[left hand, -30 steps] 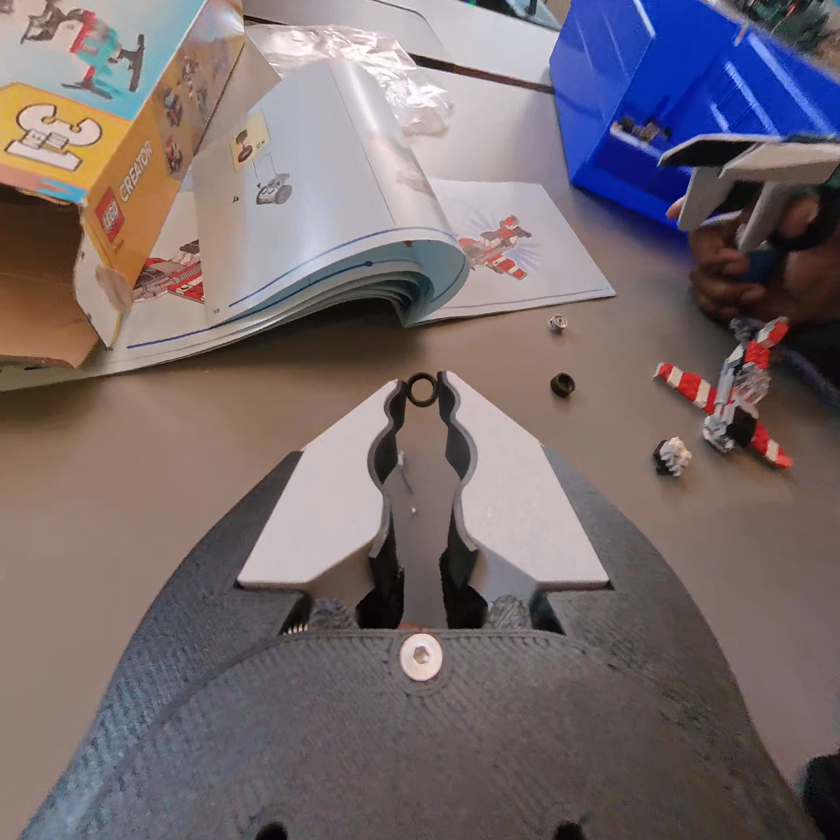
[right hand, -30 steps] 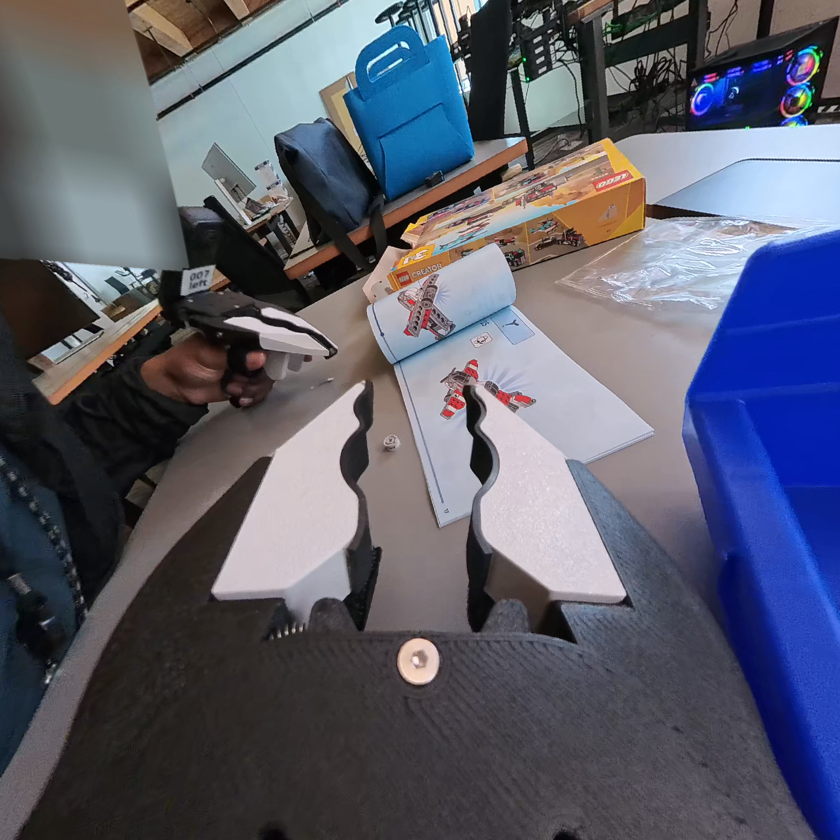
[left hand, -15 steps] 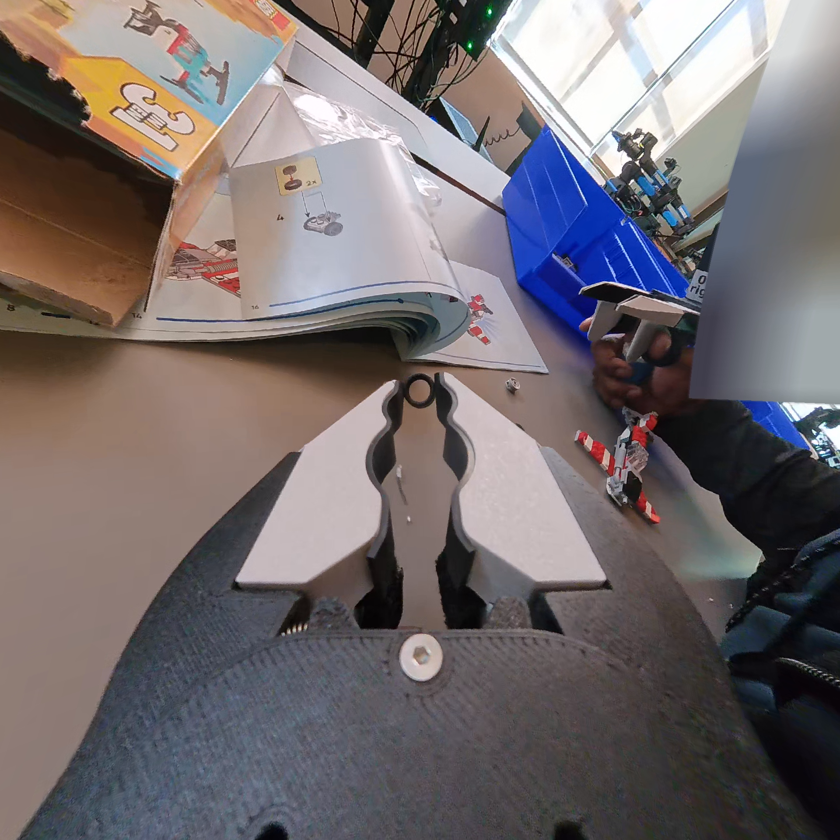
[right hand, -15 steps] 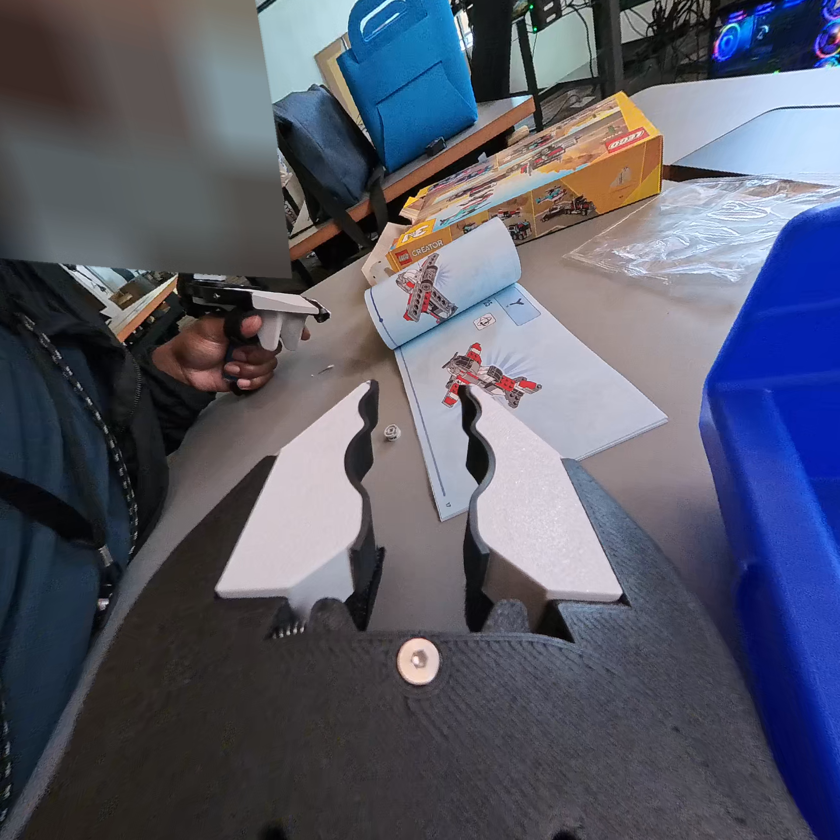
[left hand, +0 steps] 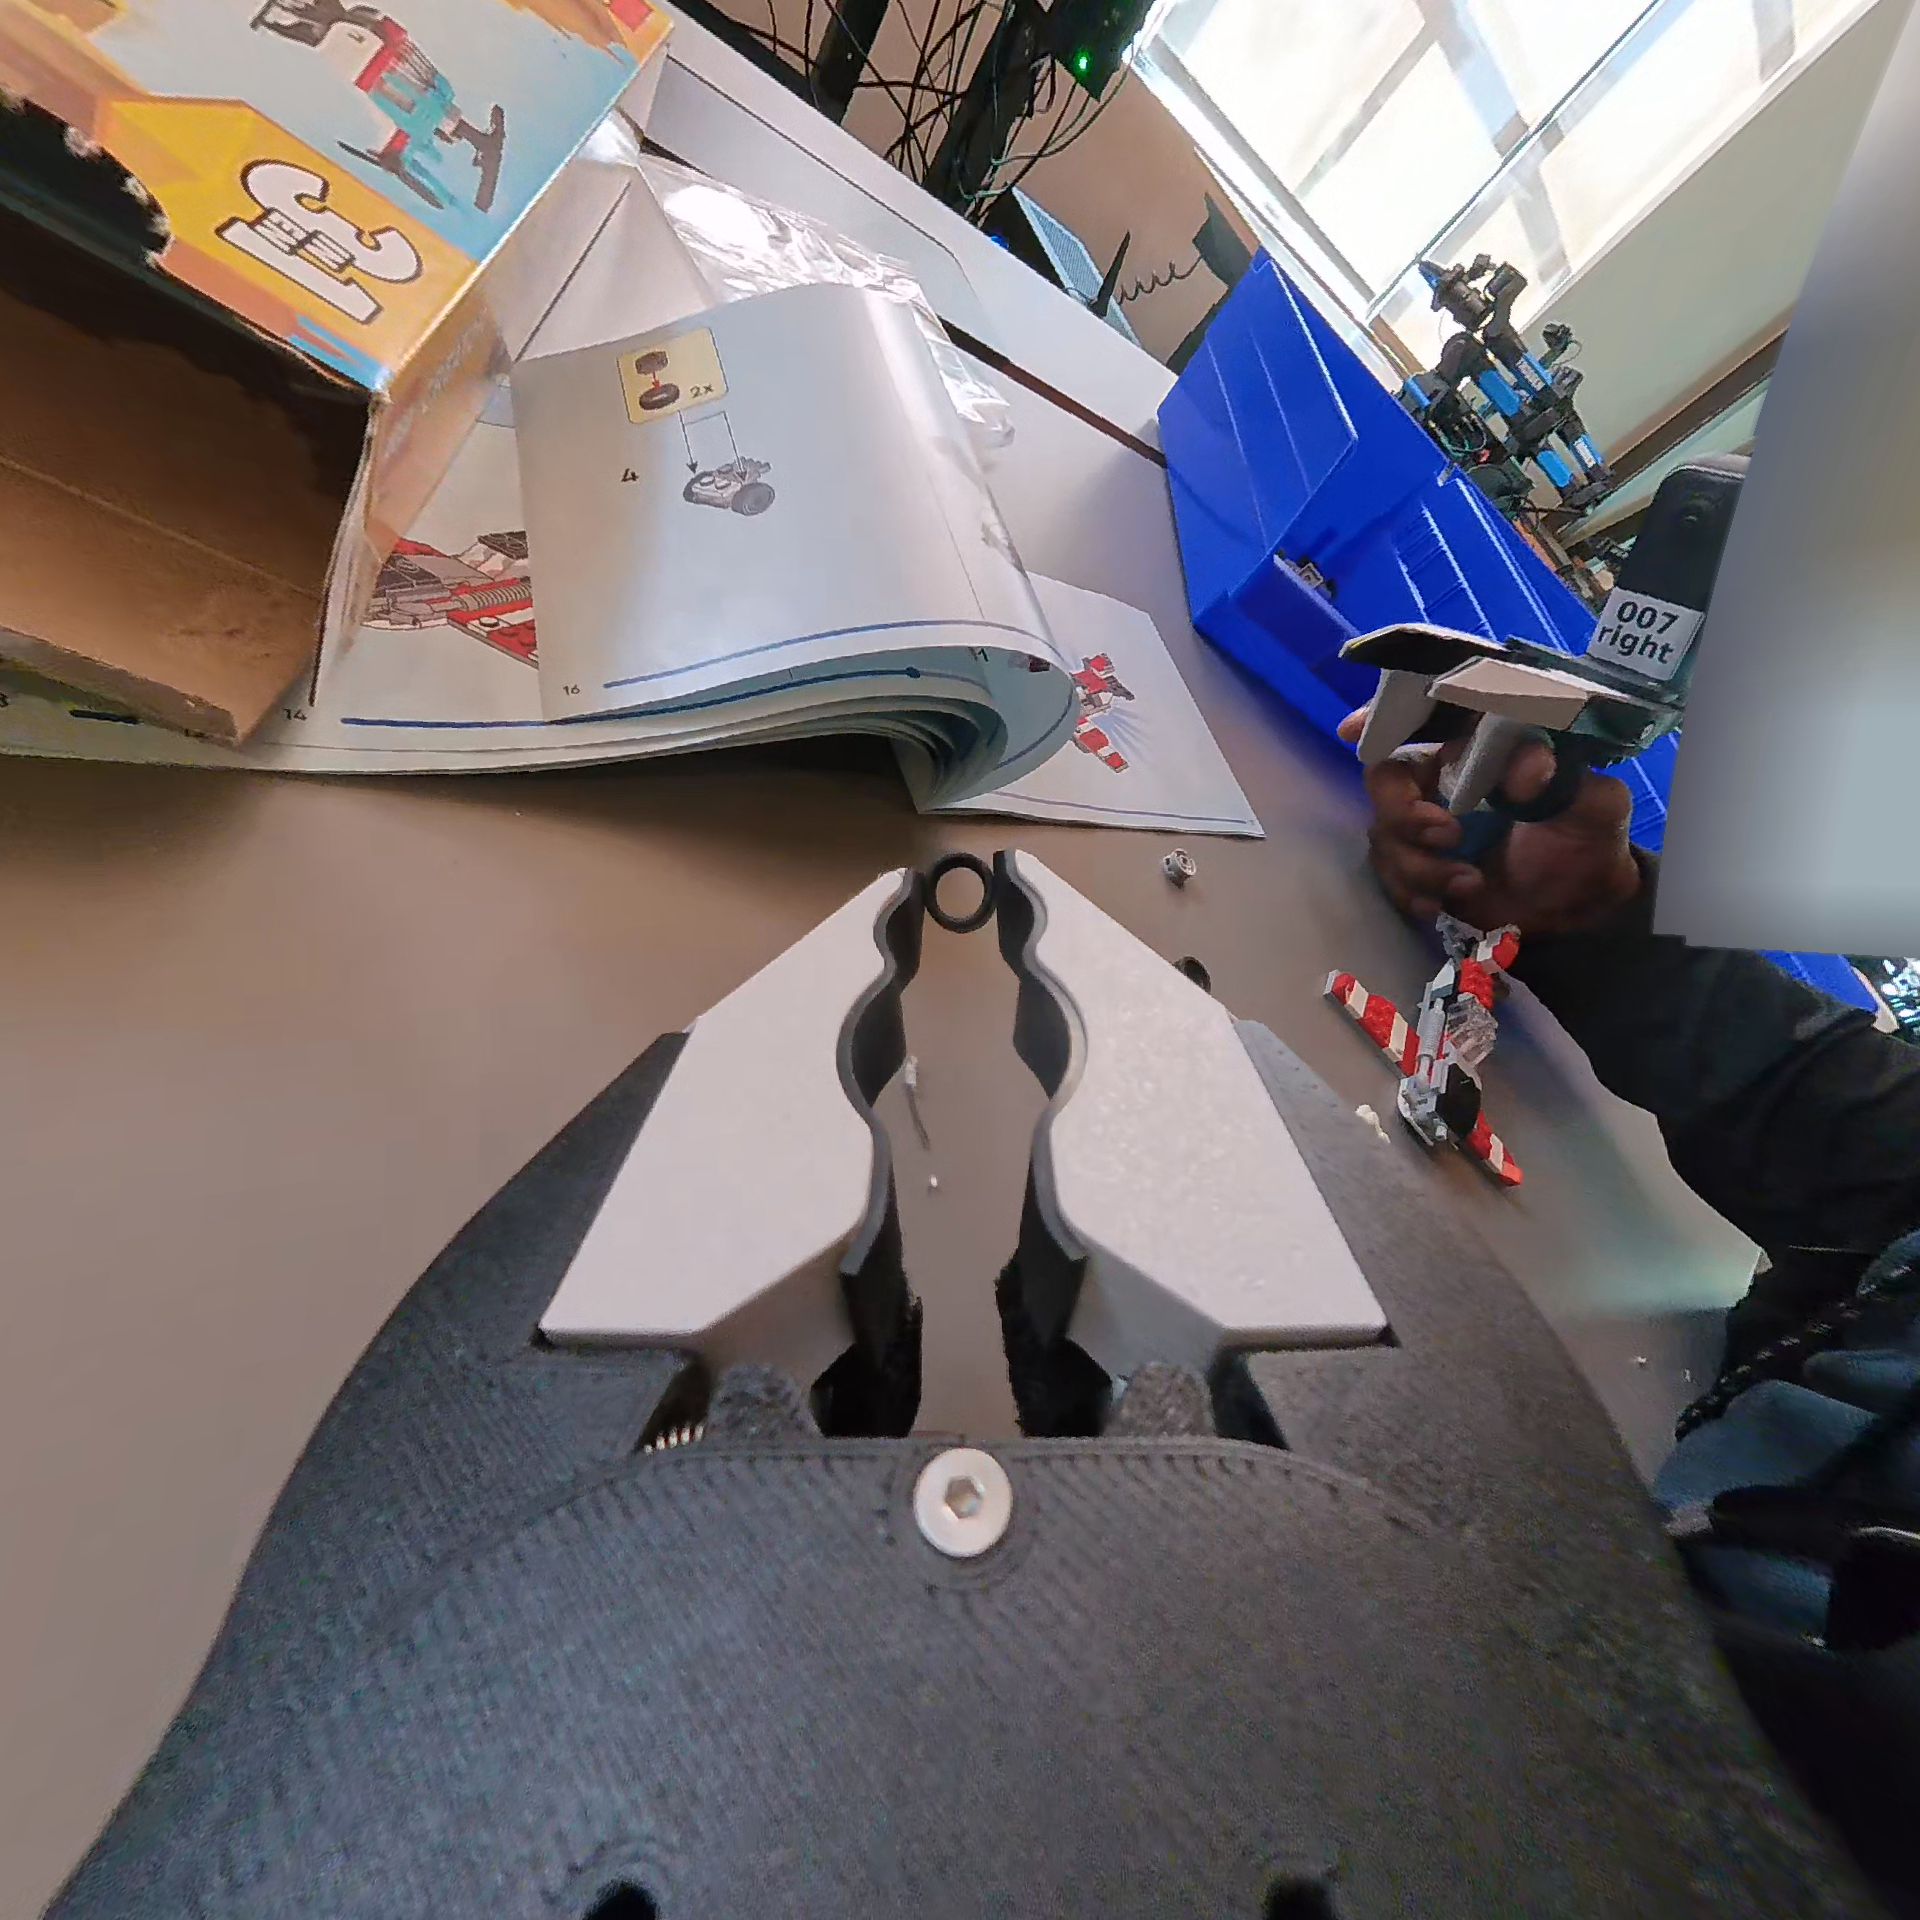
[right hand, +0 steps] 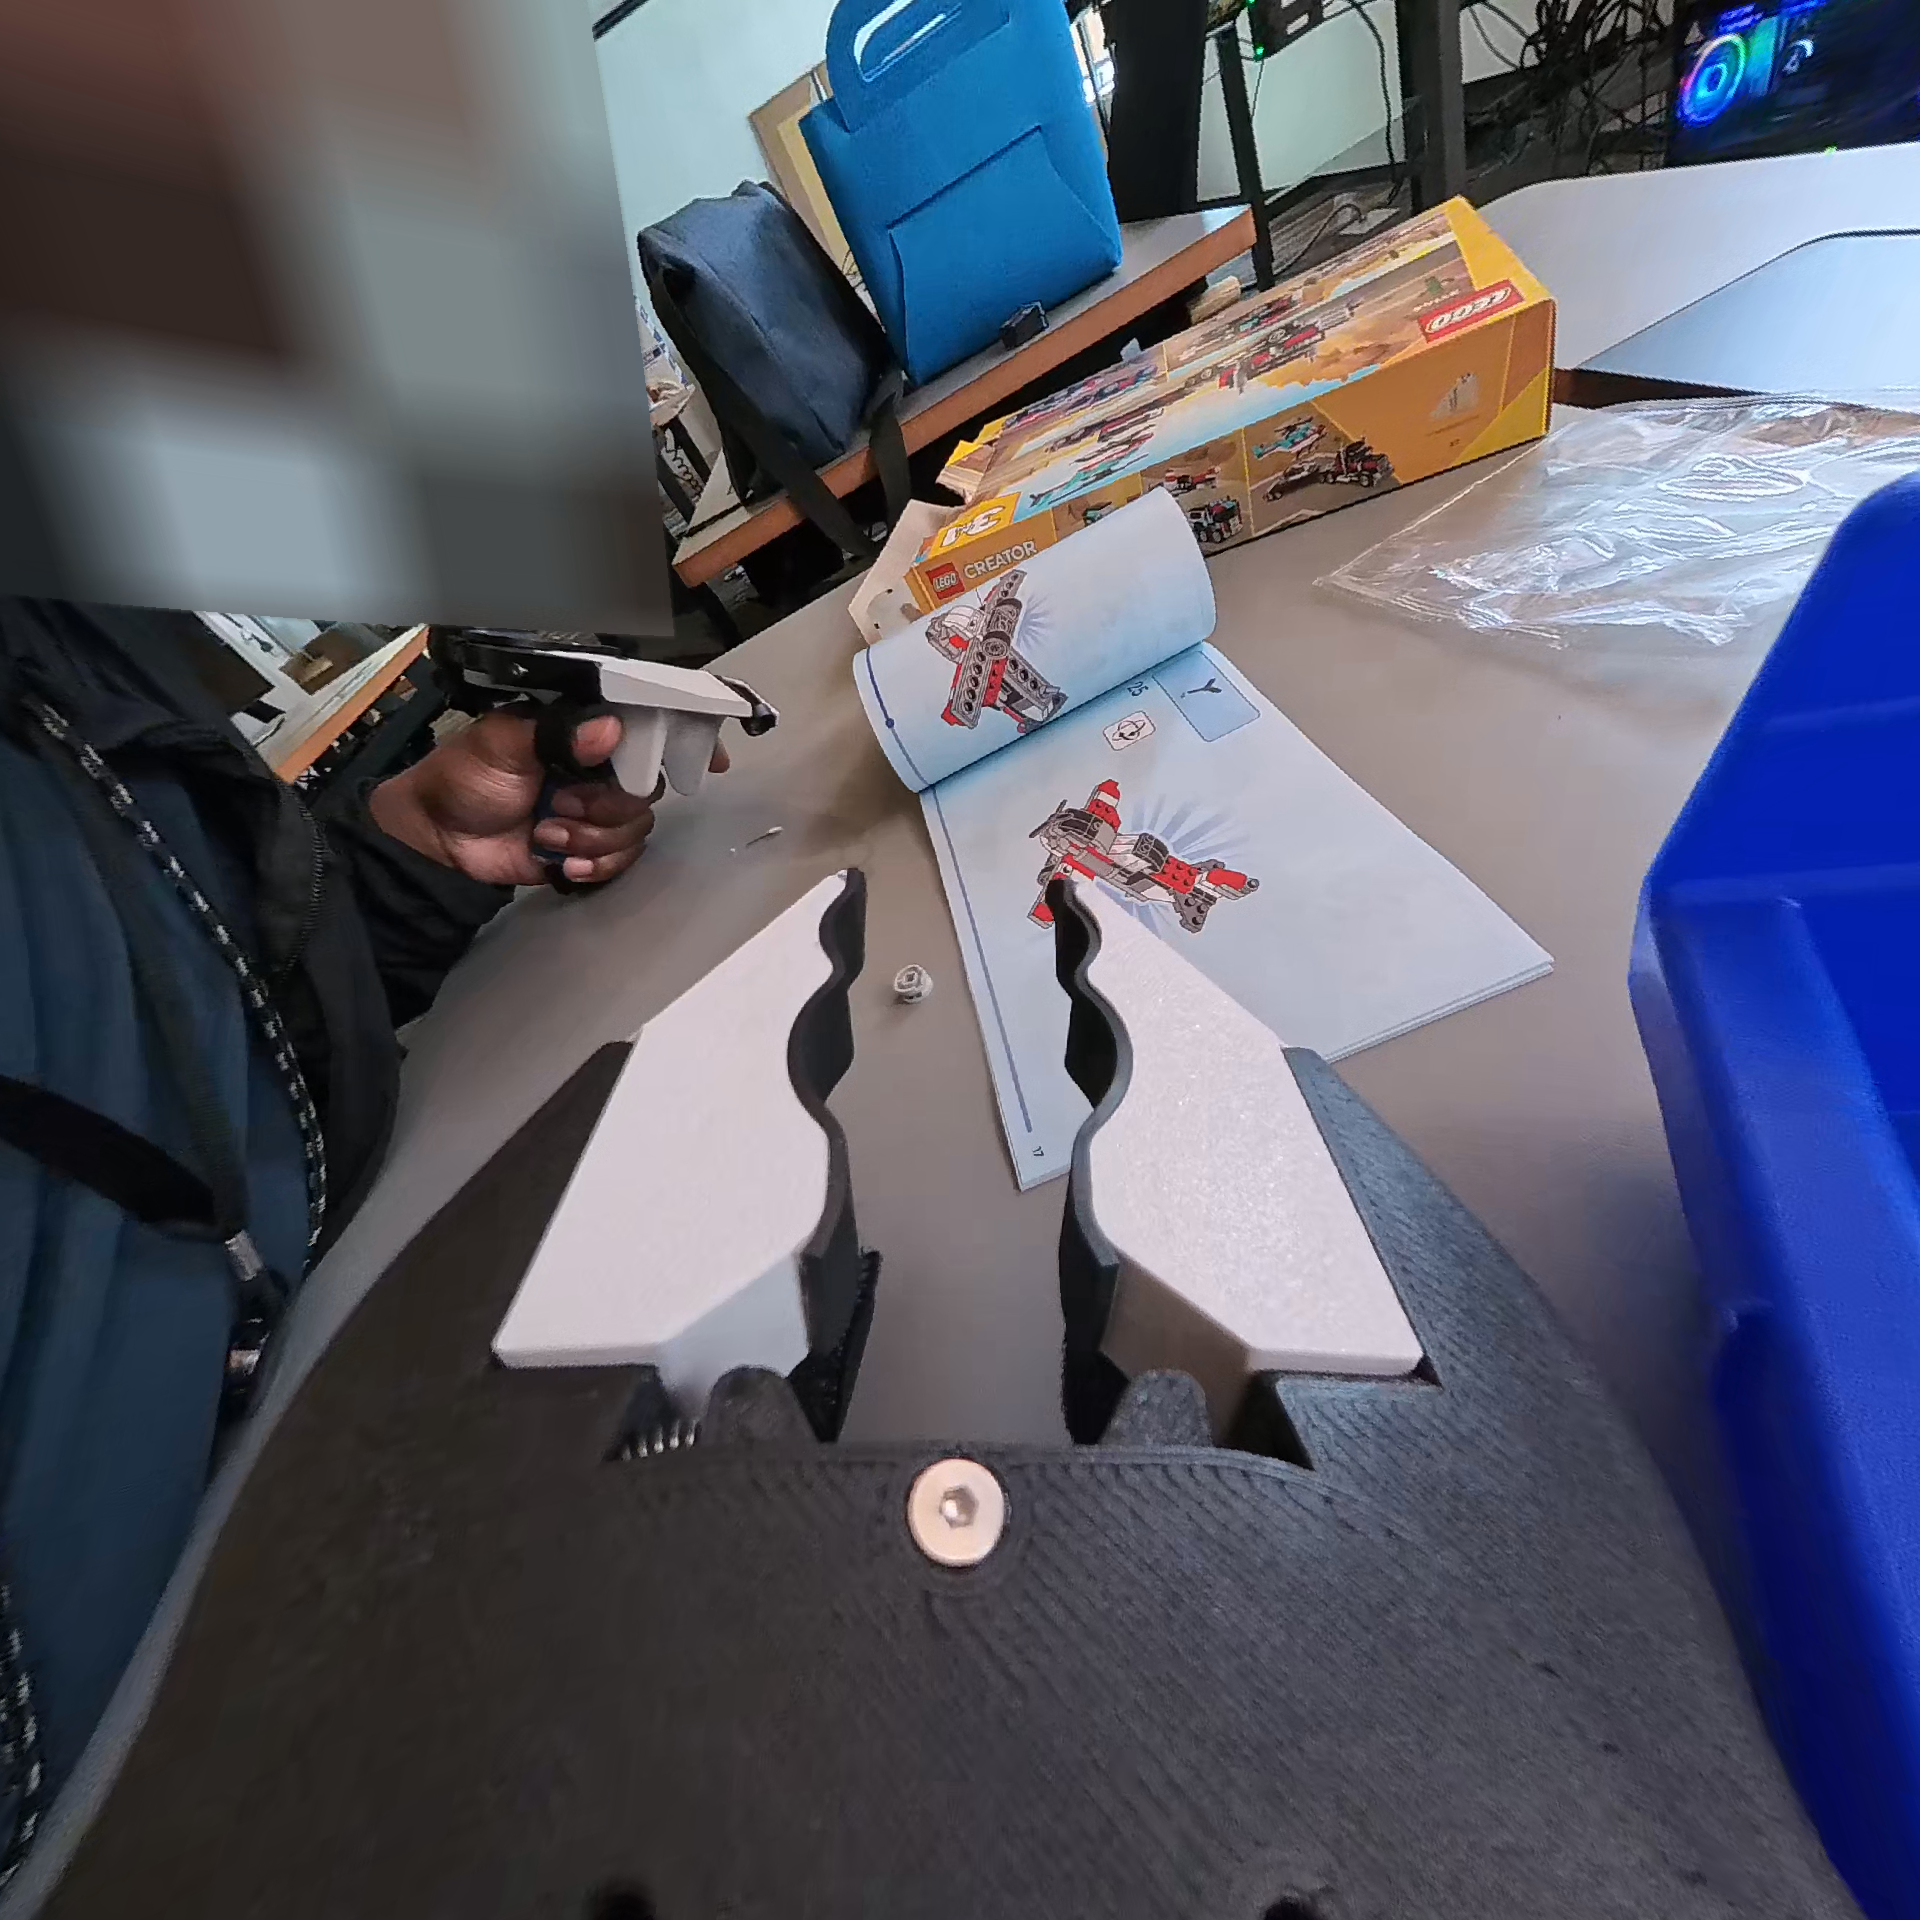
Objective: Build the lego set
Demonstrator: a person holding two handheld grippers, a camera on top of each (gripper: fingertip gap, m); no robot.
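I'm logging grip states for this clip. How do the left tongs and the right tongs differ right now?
The left tongs are nearly closed, pinching a small black ring at their tips; the right tongs are spread wide and hold nothing. A small grey round piece lies on the table in view between the right fingers, while only bare table shows between the left ones. Both share grey fingers and a black body.

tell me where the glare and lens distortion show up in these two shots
Left wrist view: windows at top right are blown out and the table edge bows from the wide-angle lens. Right wrist view: sheen on the plastic bag; the blue bin looks stretched at the frame's right edge.
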